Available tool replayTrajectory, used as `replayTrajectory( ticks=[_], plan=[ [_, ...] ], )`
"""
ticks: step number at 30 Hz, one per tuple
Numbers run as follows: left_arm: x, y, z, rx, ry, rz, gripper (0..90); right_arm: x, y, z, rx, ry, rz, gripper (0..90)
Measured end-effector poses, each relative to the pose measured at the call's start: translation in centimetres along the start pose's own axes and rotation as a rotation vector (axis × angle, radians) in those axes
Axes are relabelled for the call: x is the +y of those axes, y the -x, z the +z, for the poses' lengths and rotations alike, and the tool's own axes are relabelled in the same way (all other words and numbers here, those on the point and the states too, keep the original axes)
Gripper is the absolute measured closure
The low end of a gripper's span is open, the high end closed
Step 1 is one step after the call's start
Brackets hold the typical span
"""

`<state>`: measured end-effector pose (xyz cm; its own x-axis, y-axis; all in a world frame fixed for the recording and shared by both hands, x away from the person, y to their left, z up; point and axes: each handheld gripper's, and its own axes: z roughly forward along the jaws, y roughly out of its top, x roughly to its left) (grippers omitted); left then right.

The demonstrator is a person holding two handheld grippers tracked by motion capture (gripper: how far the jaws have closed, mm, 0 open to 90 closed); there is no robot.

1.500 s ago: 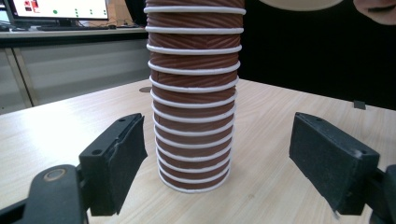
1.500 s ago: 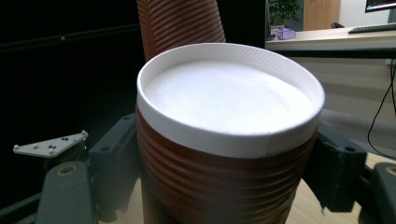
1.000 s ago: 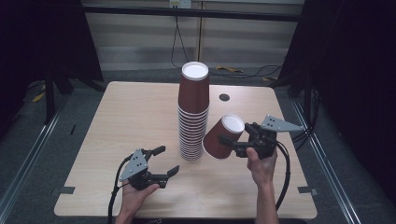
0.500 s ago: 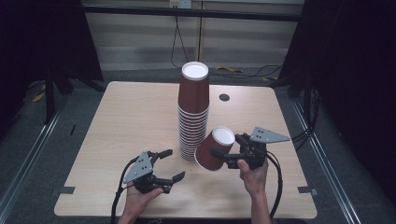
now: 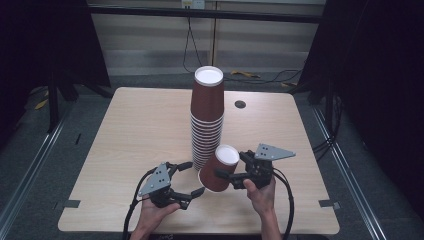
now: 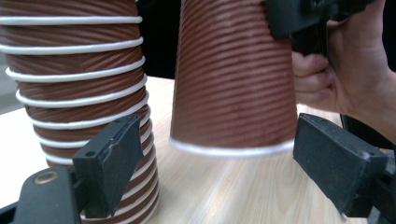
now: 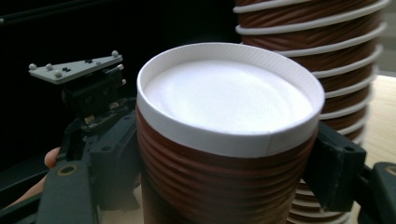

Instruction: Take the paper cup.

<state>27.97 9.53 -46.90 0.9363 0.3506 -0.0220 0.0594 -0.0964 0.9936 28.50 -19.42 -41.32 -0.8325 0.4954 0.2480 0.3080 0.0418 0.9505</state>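
A tall stack of upside-down brown ribbed paper cups (image 5: 207, 117) stands mid-table. My right gripper (image 5: 231, 176) is shut on a single brown cup (image 5: 219, 168), tilted with its white base up and its rim low over the table, right of the stack's foot. In the right gripper view the pads press both sides of the cup (image 7: 229, 116), with the stack (image 7: 327, 60) behind. My left gripper (image 5: 192, 179) lies at the front, open; its jaws have just been opening. In the left gripper view the cup (image 6: 233, 79) hangs ahead between the pads (image 6: 112, 163), untouched, beside the stack (image 6: 79, 93).
A small dark round hole (image 5: 240, 104) sits in the table behind the stack. Grey tape marks (image 5: 66, 204) lie at the front corners. The wooden table (image 5: 140, 125) has bare room on the left. Dark floor and rails surround it.
My right gripper has carried the cup down and forward, from beside the stack's middle to low over the table near my left gripper. The left hand has barely shifted.
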Motion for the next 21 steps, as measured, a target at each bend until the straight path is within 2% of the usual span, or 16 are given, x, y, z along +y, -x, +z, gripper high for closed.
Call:
replayTrajectory(
  ticks=[7,9,14,21],
  plan=[
    [-0.1,0.1,0.6,-0.030,-0.004,-0.013,14.2,-0.3,-0.4,0.4,0.028,-0.001,-0.005,22.8],
    [-0.3,0.1,0.9,-0.043,-0.018,-0.012,12.0,-0.7,-0.3,0.6,0.036,-0.003,0.005,23.0],
    [-0.4,0.1,1.5,-0.040,-0.024,-0.024,2.4,-0.9,-0.5,1.0,0.053,-0.004,0.012,23.0],
    [-0.5,0.2,2.2,-0.061,-0.044,-0.023,1.8,-1.1,-0.9,2.1,0.073,-0.011,0.009,23.0]
  ],
)
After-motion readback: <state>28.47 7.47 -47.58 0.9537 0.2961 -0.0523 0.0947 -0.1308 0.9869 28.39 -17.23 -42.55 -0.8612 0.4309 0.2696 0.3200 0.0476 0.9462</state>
